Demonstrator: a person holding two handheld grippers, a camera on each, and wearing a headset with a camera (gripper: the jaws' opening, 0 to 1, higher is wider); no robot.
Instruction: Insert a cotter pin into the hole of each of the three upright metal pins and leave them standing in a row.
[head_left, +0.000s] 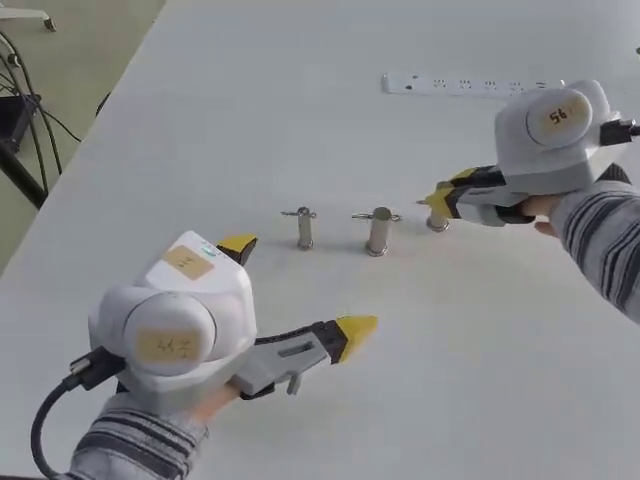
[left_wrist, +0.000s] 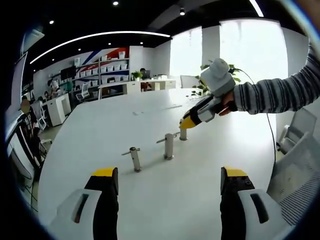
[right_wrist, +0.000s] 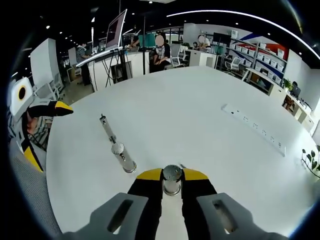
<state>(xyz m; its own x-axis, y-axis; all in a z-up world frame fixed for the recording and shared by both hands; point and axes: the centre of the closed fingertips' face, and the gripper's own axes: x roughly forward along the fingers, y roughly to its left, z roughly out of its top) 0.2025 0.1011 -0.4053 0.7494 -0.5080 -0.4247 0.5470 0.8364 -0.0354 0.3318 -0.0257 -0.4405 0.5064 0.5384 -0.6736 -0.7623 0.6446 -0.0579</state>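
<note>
Row of three upright metal pins near the middle of the white table: the left pin has a cotter pin set crosswise near its top, and so does the middle pin. The right pin stands pinched between the jaws of the right gripper, which reaches in from the right. Nearer and to the left, the left gripper hangs above the table with its jaws spread wide, and a power strip lies at the far side.
</note>
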